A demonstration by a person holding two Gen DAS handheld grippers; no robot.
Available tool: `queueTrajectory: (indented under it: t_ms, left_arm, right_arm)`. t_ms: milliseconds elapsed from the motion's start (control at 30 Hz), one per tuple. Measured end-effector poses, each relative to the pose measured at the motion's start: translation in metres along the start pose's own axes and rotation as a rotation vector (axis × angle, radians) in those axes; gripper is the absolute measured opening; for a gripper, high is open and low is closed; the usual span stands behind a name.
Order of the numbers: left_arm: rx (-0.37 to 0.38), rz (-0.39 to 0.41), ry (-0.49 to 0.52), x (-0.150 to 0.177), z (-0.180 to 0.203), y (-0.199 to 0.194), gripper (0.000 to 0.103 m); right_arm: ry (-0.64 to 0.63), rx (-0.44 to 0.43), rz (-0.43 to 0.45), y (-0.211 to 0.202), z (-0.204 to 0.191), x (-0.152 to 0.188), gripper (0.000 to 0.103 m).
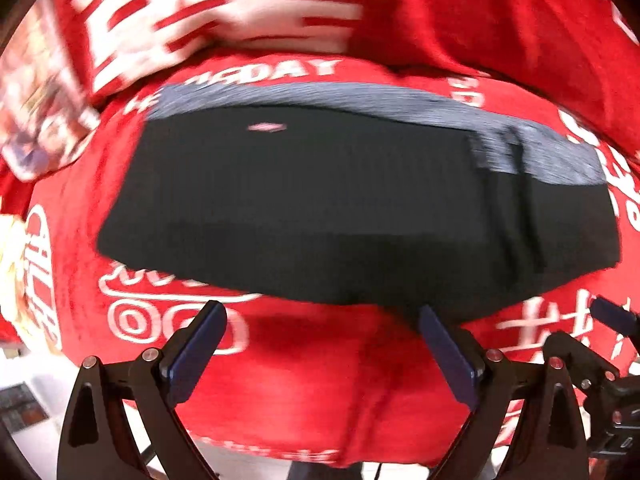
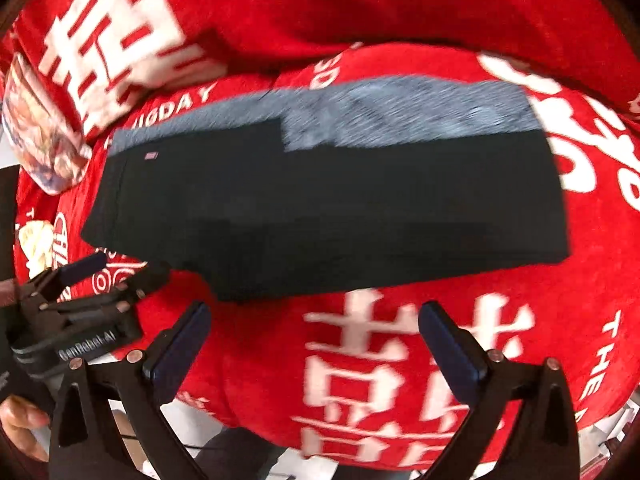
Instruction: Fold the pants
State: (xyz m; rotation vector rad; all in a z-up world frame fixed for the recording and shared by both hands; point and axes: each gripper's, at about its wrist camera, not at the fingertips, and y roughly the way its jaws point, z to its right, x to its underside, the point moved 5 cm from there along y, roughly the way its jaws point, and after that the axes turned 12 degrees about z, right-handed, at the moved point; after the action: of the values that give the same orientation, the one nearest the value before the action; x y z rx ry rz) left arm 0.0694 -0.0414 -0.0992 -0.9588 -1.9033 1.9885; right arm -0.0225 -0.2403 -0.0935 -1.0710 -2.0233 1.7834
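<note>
Surface: a red plush blanket (image 1: 280, 380) with large white characters and English lettering, draped over a raised surface; whether a bed or a tabletop lies beneath cannot be told. At the lower edges, pale floor and clutter, blurred.

The pants (image 2: 320, 208) lie flat on the blanket, folded into a compact black rectangle. A grey heathered band runs along the far edge, wider toward the right in the right wrist view. A small pink label sits near the far left corner. Both views are motion-blurred.

Left claw (image 1: 322, 312): jaws spread wide, nothing between them, over red blanket just beside the pants' near edge. Right claw (image 2: 316, 312): likewise wide open and empty, above the blanket near the pants' near edge.

Around: a colourful printed box (image 2: 44, 140) on the blanket at far left, apart from the pants. A person's fingers (image 2: 20, 416) show at lower left.
</note>
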Motion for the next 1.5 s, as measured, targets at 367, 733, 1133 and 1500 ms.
queueTrajectory:
  t_ms: [367,733,1133,1500]
  left_arm:
    - [0.025,-0.024,-0.182,0.012,-0.088,0.019,0.098]
    - [0.038,-0.042,-0.273,0.012,-0.123,0.034,0.098]
    - [0.064,-0.032,-0.303,0.002,-0.140,0.044,0.098]
    - [0.109,-0.024,-0.357,-0.003,-0.145,0.052,0.098]
  right_arm:
    - [-0.149,0.039,-0.084,0.033,-0.077,-0.002,0.103]
    - [-0.189,0.009,-0.124,0.066,-0.117,-0.002,0.103]
    - [-0.172,0.003,-0.144,0.081,-0.124,0.000,0.103]
    - [-0.157,-0.007,-0.146,0.085,-0.123,-0.001,0.103]
